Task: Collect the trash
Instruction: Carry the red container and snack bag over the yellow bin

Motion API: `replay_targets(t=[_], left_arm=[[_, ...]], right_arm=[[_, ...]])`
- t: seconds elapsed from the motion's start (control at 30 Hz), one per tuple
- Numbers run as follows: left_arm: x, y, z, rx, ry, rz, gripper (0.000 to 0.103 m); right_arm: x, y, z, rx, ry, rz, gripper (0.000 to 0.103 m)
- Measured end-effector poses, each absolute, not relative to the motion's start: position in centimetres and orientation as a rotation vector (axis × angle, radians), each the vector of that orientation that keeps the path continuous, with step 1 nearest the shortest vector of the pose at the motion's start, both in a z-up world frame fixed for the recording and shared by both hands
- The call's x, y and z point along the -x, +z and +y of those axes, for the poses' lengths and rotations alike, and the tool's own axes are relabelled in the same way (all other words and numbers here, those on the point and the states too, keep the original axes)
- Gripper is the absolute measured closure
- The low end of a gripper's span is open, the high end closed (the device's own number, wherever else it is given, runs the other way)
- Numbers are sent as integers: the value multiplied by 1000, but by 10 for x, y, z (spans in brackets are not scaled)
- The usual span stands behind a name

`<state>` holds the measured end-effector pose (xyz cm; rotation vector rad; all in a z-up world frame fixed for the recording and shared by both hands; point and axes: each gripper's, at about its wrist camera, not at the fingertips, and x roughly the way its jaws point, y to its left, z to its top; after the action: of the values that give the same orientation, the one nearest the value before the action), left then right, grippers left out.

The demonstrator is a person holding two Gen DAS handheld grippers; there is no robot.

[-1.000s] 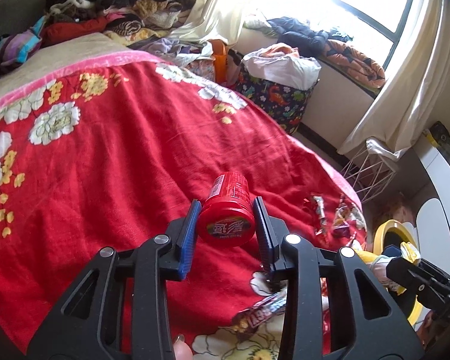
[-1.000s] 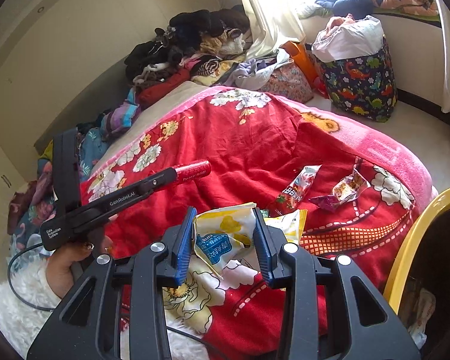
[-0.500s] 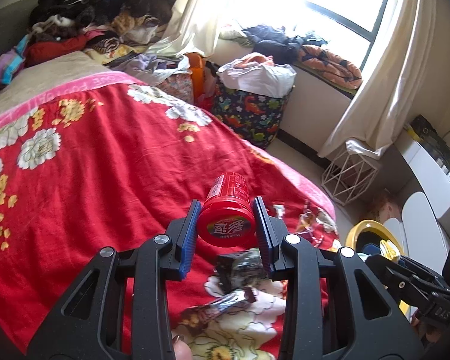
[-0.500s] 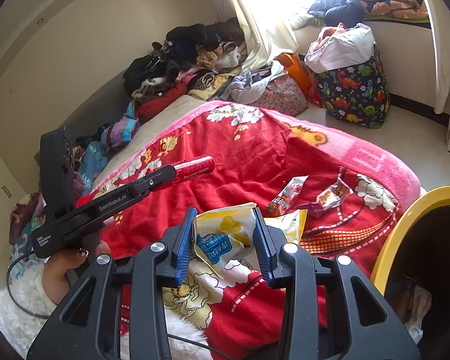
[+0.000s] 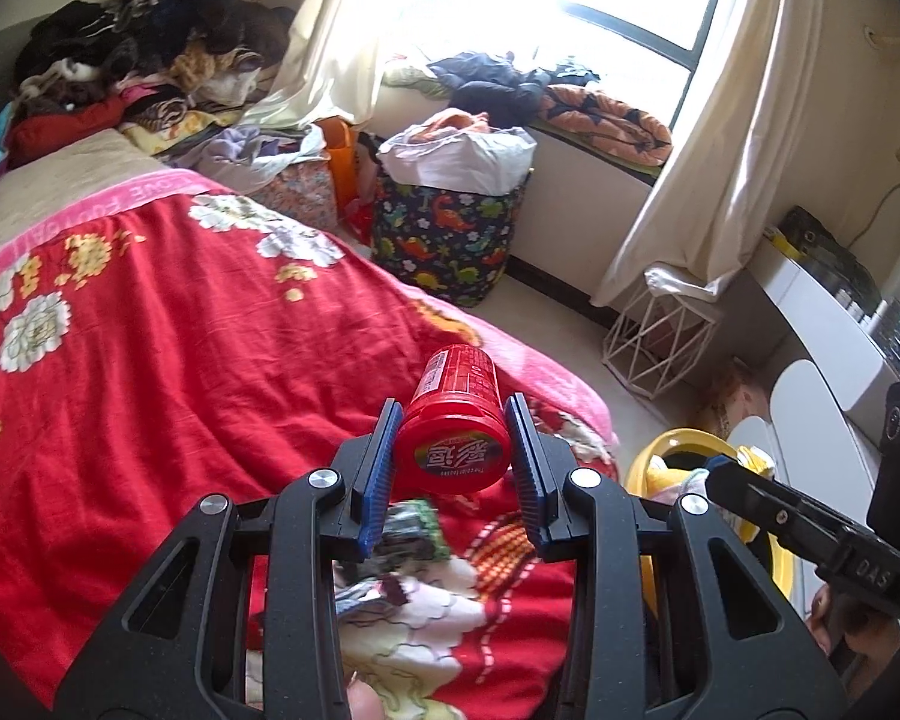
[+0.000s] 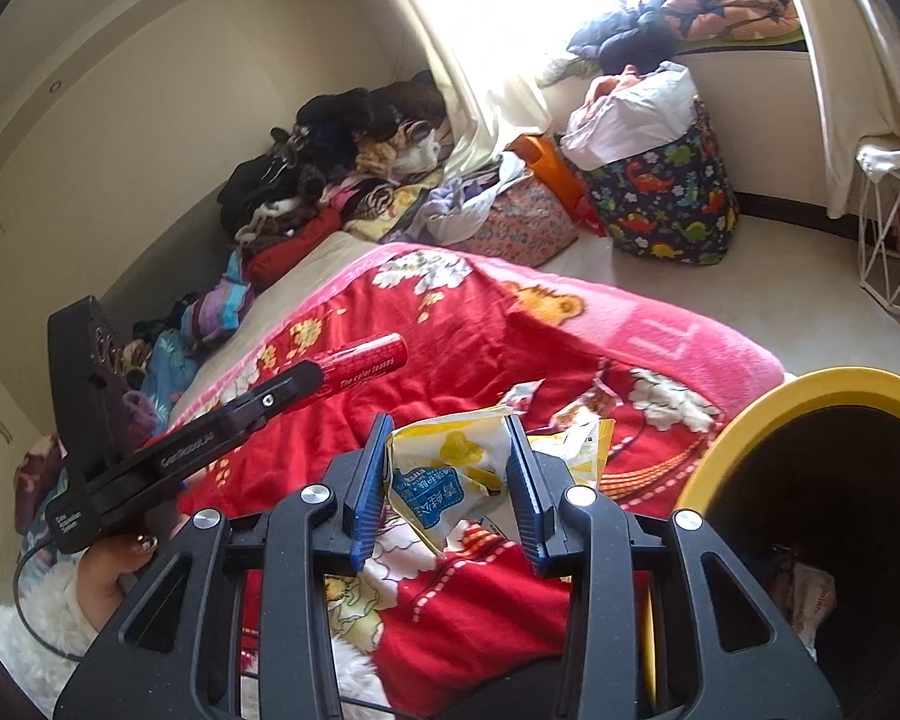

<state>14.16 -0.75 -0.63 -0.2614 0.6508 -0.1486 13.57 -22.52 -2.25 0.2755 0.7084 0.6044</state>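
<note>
My left gripper (image 5: pixel 453 426) is shut on a red plastic bottle (image 5: pixel 455 426) and holds it above the foot of the bed; the bottle (image 6: pixel 363 363) also shows in the right wrist view. My right gripper (image 6: pixel 450 450) is shut on a yellow and white snack bag (image 6: pixel 444 468). A yellow-rimmed trash bin (image 6: pixel 810 387) stands at the bed's corner, right of my right gripper; it also shows in the left wrist view (image 5: pixel 678 444). Small wrappers (image 6: pixel 576 405) lie on the red floral blanket (image 6: pixel 492 330), and dark wrappers (image 5: pixel 402 531) lie under my left gripper.
A dinosaur-print laundry bag (image 5: pixel 450 222) and a white wire basket (image 5: pixel 660 336) stand on the floor by the window. Clothes (image 5: pixel 150 54) are piled at the head of the bed. A white desk (image 5: pixel 822 312) stands at the right.
My left gripper has carried the red bottle right, toward the foot of the bed and the yellow bin. My right gripper has shifted with the snack bag, and the bin looms larger at its right.
</note>
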Motion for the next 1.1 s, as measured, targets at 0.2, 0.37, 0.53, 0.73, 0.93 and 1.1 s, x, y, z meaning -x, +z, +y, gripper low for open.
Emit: replay_targets(t=[0.2, 0.37, 0.53, 0.73, 0.93, 1.1], left_arm=[[-142, -4, -30, 241, -195, 652, 75], [-141, -3, -47, 218, -235, 658, 75], [-140, -4, -67, 197, -278, 666, 75], [-138, -5, -91, 173, -324, 677, 75], [-135, -8, -112, 147, -365, 690, 75], [-133, -10, -130, 127, -401, 704, 75]], right_arm=[[-134, -20, -250, -298, 562, 692, 68], [-132, -20, -271, -321, 523, 681, 68], [-132, -20, -292, -347, 479, 671, 68], [-132, -24, -315, -374, 427, 664, 68], [-131, -30, -342, -417, 376, 658, 68], [-131, -35, -360, -449, 338, 659, 68]])
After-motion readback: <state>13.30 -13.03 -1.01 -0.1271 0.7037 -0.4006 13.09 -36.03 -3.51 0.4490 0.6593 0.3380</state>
